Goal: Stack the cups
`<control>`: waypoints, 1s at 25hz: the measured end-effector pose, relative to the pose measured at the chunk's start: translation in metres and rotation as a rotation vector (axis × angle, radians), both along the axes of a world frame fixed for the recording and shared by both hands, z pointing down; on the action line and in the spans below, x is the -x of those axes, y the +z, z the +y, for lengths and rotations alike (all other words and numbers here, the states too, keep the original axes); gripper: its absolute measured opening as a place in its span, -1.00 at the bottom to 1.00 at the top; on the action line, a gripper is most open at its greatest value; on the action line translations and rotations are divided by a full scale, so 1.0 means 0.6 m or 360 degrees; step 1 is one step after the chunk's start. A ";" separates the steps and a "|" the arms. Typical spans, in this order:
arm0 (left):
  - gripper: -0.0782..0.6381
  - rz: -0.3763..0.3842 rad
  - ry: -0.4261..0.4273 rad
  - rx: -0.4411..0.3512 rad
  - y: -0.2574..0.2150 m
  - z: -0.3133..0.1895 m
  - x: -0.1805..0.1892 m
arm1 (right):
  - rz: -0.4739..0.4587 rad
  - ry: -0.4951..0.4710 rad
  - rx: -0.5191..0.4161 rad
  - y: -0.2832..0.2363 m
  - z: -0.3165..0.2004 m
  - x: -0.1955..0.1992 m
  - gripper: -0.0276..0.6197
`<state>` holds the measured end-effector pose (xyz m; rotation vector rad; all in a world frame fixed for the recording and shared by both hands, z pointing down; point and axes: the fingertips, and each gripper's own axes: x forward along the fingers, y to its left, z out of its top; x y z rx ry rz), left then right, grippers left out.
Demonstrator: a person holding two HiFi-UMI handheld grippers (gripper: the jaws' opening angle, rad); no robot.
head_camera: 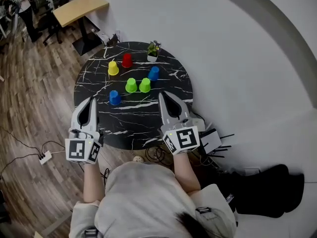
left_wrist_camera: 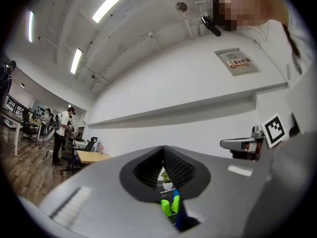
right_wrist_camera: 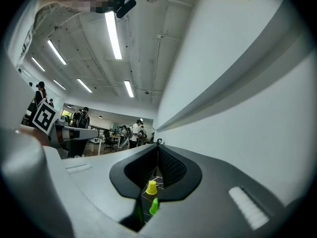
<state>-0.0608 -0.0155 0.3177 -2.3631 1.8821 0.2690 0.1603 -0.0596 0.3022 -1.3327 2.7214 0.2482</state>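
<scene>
In the middle of the head view, on the round black marble table, I see six cups, none stacked. The yellow cup and red cup stand toward the far edge. The far blue cup is to their right. The left green cup and right green cup stand just beside each other at the centre, and the near blue cup sits lower left of them. A small potted plant stands at the far rim.

My left gripper lies over the table's left edge, near the near blue cup but apart from it. My right gripper is over the table, lower right of the green pair. Each gripper view shows its jaws pressed together with nothing between them.

A wooden desk sits at the upper left of the frame, and a power strip lies on the wood floor at lower left.
</scene>
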 end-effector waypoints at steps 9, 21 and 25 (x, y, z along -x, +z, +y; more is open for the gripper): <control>-0.62 -0.0022 -0.0015 0.0063 0.024 -0.051 0.005 | 0.0013 -0.0025 0.0095 0.029 -0.073 0.015 -0.90; -0.62 -0.0027 0.0174 0.0178 0.064 -0.196 0.034 | 0.0082 0.0120 0.0350 0.108 -0.184 0.054 -0.90; -0.62 -0.0049 0.0269 0.0248 0.086 -0.248 0.043 | 0.0102 0.0188 0.0450 0.144 -0.217 0.065 -0.90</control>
